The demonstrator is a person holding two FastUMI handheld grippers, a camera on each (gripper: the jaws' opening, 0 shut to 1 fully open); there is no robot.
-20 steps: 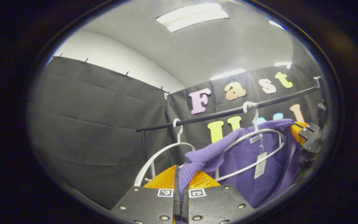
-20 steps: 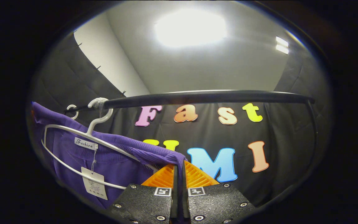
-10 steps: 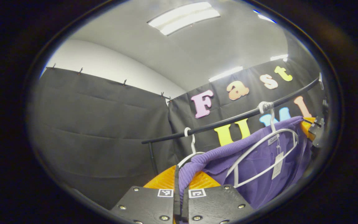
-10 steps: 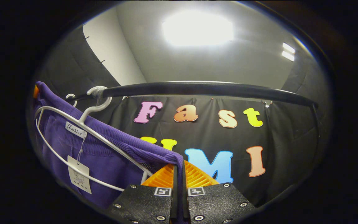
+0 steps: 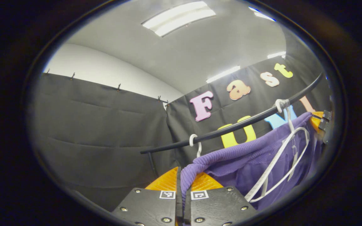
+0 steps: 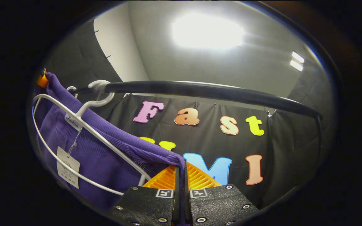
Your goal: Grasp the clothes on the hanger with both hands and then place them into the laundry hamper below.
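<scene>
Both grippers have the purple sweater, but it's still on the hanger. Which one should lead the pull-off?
Probably left. The left gripper pinches the purple sweater by a bunched shoulder already drawn off the white hanger. At the right gripper the shoulder seems to lie along the hanger's arm.

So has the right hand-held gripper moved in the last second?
Yes. The right hand-held gripper, shut on the purple sweater, has dropped: the black rail now sits higher above it.

the sweater (image 5: 231,157) hangs on a hanger (image 5: 281,163) under the rail (image 5: 231,127), stretched between the left gripper (image 5: 183,185) and the right gripper (image 6: 181,175). a second hanger (image 5: 195,144) hooks the rail just beyond the left gripper.
</scene>
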